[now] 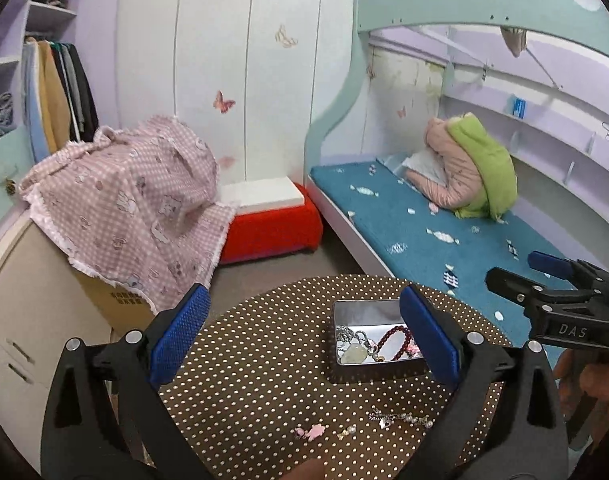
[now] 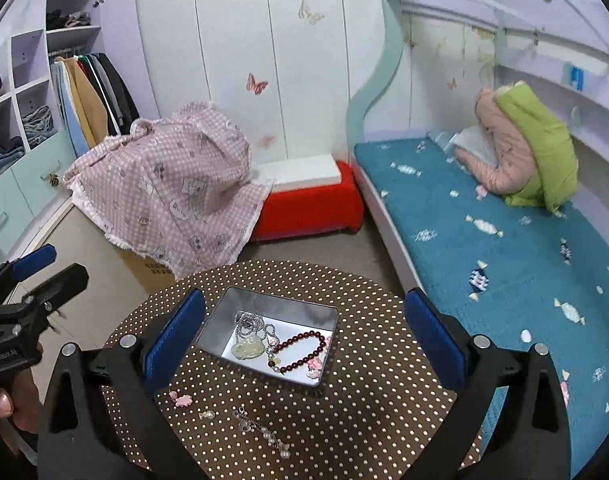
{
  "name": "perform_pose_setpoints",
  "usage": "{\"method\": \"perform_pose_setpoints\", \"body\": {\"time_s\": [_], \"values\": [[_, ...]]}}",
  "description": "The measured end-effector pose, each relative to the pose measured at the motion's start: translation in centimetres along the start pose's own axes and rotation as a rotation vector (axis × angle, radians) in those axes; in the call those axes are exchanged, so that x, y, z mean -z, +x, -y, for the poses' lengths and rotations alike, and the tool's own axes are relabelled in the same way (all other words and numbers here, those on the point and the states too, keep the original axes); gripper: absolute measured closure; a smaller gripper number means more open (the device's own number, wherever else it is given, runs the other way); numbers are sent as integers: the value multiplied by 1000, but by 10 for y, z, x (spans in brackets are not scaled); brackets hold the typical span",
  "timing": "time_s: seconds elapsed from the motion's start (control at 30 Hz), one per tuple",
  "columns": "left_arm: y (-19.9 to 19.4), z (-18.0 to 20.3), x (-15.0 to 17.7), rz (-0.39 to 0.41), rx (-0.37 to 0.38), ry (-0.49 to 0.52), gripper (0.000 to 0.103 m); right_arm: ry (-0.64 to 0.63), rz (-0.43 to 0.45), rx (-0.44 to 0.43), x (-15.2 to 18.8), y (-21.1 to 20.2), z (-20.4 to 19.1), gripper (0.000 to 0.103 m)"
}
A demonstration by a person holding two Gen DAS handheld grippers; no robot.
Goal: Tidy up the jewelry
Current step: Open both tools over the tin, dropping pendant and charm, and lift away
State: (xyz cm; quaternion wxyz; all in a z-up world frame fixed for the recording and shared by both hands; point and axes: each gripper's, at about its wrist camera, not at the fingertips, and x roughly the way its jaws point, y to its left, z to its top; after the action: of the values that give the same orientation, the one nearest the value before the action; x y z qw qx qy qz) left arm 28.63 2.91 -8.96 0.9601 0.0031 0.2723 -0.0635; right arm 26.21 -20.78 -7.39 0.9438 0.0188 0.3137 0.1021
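A metal tin (image 1: 346, 376) (image 2: 240, 300) sits on a round brown polka-dot table (image 1: 264, 360) (image 2: 364, 380). It holds a silver chain with a pale jade pendant (image 2: 249, 347), a dark red bead bracelet (image 2: 302, 346) and pink charms (image 2: 314, 368). On the table in front of the tin lie a pink flower earring (image 1: 310, 432) (image 2: 183, 400), a small pearl earring (image 1: 346, 431) (image 2: 207, 415) and a pearl-and-silver bracelet (image 1: 400, 418) (image 2: 260, 432). My left gripper (image 1: 300, 334) and right gripper (image 2: 304, 338) hover above the table, both open and empty.
A cardboard box under a pink checked cloth (image 1: 136, 200) stands left of the table. A red stool (image 1: 272, 228) is behind it. A bunk bed with a blue mattress (image 1: 444, 232) runs along the right. Wardrobe shelves (image 2: 24, 100) are at the left.
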Motion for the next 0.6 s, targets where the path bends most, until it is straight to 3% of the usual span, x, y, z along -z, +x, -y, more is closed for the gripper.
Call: {"method": "perform_pose_setpoints", "body": {"time_s": [0.3, 0.6], "values": [[-59, -1, 19, 85, -36, -8, 6, -3, 68, 60, 38, -48, -8, 7], [-91, 7, 46, 111, -47, 1, 5, -39, 79, 92, 77, -73, -19, 7]]}}
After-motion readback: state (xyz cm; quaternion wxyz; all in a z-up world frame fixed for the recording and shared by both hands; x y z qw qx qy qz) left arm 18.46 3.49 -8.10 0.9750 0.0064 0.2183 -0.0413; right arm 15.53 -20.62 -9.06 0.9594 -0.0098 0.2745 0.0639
